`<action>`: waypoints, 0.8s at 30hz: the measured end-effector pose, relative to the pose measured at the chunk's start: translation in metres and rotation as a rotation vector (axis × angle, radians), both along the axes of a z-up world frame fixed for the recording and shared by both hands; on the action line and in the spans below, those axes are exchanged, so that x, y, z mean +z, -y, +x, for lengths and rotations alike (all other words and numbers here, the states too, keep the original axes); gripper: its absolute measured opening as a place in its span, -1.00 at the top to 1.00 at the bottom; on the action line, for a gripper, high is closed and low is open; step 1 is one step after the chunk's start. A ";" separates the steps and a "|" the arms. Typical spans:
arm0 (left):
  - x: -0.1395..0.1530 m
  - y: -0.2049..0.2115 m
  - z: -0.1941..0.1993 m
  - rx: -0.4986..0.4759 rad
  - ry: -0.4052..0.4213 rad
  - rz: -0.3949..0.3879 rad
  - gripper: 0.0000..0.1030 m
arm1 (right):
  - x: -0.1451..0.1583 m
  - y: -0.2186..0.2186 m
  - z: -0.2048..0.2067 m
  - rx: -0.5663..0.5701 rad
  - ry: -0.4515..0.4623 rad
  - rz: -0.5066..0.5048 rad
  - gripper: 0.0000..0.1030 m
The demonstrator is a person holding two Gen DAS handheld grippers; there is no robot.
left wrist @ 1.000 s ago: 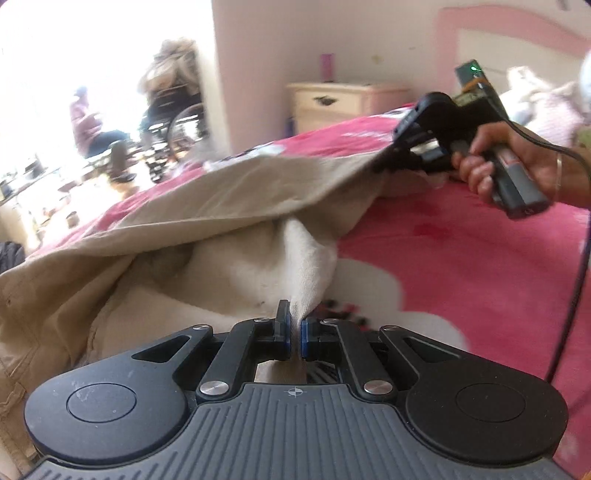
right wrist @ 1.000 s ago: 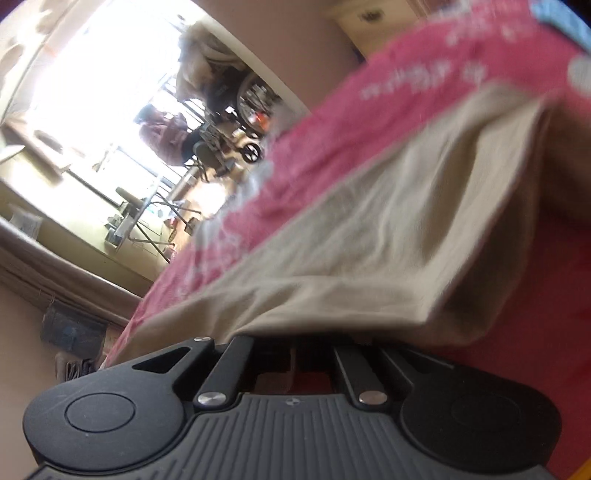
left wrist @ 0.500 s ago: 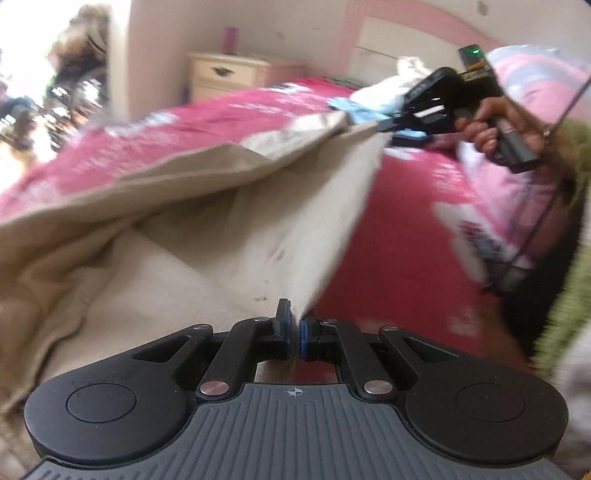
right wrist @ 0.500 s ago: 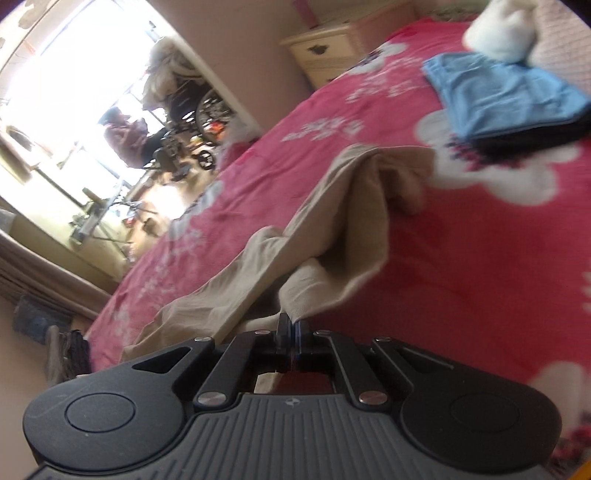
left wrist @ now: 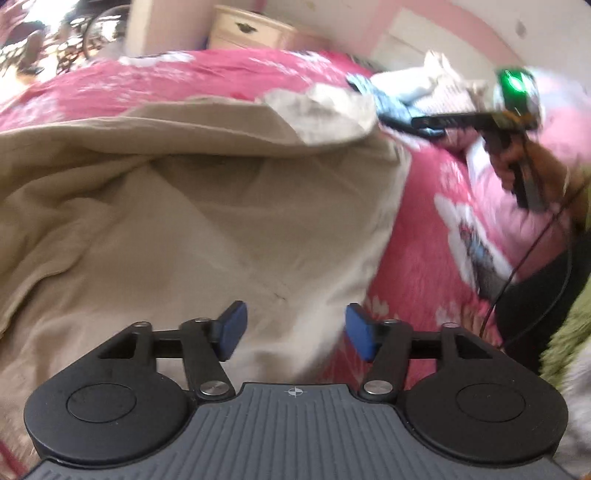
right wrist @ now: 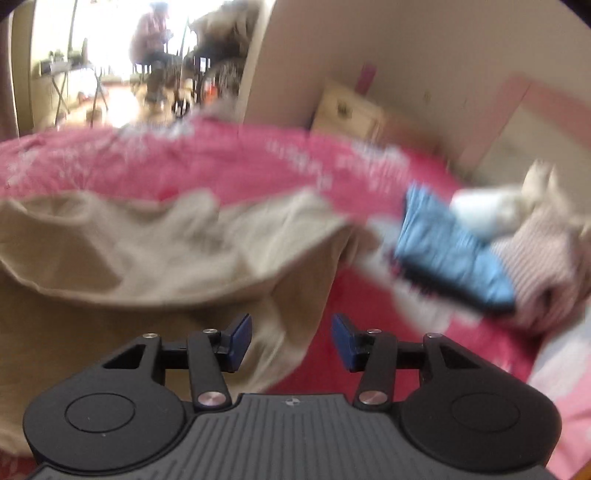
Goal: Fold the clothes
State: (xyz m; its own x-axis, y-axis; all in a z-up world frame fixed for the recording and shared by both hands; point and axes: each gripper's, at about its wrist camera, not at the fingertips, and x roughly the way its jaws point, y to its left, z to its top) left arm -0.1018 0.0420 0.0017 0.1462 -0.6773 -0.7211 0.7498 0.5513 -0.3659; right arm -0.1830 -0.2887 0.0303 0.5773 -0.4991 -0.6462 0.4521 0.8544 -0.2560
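Note:
A beige garment (left wrist: 192, 206) lies in loose folds on a pink flowered bedspread (left wrist: 424, 240). In the left wrist view my left gripper (left wrist: 295, 332) hovers over the garment's near edge; its jaws are opening and the blue pads (left wrist: 232, 328) touch no cloth. The right gripper's body (left wrist: 480, 122) shows in a hand at the upper right, beyond the garment's far corner. In the right wrist view my right gripper (right wrist: 291, 339) is above the same garment (right wrist: 155, 258), jaws opening, cloth below the gap but not pinched.
A folded blue garment (right wrist: 447, 251) and white and striped clothes (right wrist: 532, 240) lie on the bed near the pink headboard. A cream nightstand (left wrist: 247, 31) stands by the wall. A black cable (left wrist: 532, 266) hangs from the right hand. A seated person (right wrist: 151, 40) is in the bright room beyond.
Both grippers were shut on the beige garment's edge and have let it go. The cloth has dropped onto the bed. The right gripper has swung up and rolled level.

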 end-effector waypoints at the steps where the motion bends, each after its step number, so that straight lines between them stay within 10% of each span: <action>1: 0.001 -0.003 0.004 0.031 -0.004 -0.007 -0.23 | 0.008 -0.002 -0.002 -0.001 0.051 -0.014 0.01; 9: 0.010 -0.025 0.041 0.314 0.053 0.001 -0.25 | 0.060 -0.046 0.039 0.356 0.264 0.062 -0.20; 18: -0.009 -0.050 0.038 0.505 0.192 0.196 -0.25 | 0.026 -0.177 0.171 0.962 -0.108 0.185 -0.31; 20: -0.014 -0.055 0.040 0.543 0.195 0.206 -0.25 | 0.000 -0.200 0.193 0.995 -0.220 0.118 -0.10; 22: -0.017 -0.060 0.044 0.575 0.206 0.210 -0.25 | -0.024 -0.211 0.210 1.015 -0.332 0.073 0.97; 24: -0.019 -0.065 0.048 0.601 0.215 0.209 -0.25 | -0.030 -0.215 0.220 1.020 -0.338 0.006 0.98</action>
State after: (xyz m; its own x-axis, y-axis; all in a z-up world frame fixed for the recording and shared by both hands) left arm -0.0538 0.1074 -0.0170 0.6091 -0.2825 -0.7411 0.3343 0.9388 -0.0831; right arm 0.0366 -0.0733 -0.0002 0.5102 0.1212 -0.8515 -0.5686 0.7903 -0.2282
